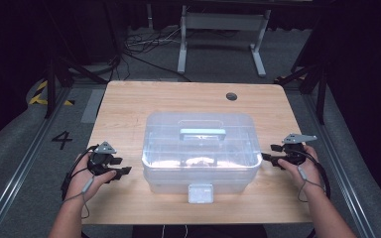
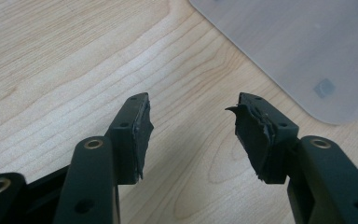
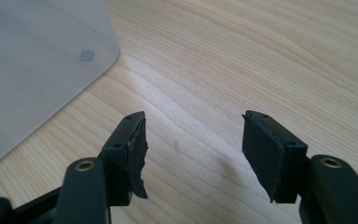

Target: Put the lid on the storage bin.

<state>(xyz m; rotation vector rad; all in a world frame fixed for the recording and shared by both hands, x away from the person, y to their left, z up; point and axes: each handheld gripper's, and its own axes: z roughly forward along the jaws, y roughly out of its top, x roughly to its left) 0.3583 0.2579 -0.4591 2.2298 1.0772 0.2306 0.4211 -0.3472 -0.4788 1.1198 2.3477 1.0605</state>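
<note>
A: While both grippers were held at the ends of the clear storage box (image 1: 198,148), was any contact recorded?

B: None was recorded. The left gripper (image 1: 121,171) was seen just beside the box's left end, and the right gripper (image 1: 273,157) just beside its right end, each apart from the plastic. In the left gripper view the jaws were spread wide over bare wood, with nothing between them; a rounded corner of the box (image 2: 303,51) was noted ahead and to one side. The same was logged in the right gripper view: jaws parted, empty, box corner (image 3: 32,70) off to the side.

A: Where was the box placed?

B: It was found near the middle of the wooden table (image 1: 129,104), lid on, with the grey handle (image 1: 203,134) lying flat across the lid and the front latch (image 1: 200,193) apparently shut. Some contents were glimpsed through the wall, but could not be identified.

A: How much of the work was judged done?

B: Very little, by appearance. The approach was judged complete and nothing more: the box was not gripped, not lifted, not opened. Whether a two-sided lift or an unlatching was intended could not be settled. The grasp and everything after it were logged as outstanding. Torn padding on the jaw faces was noted as a possible slip risk.
</note>
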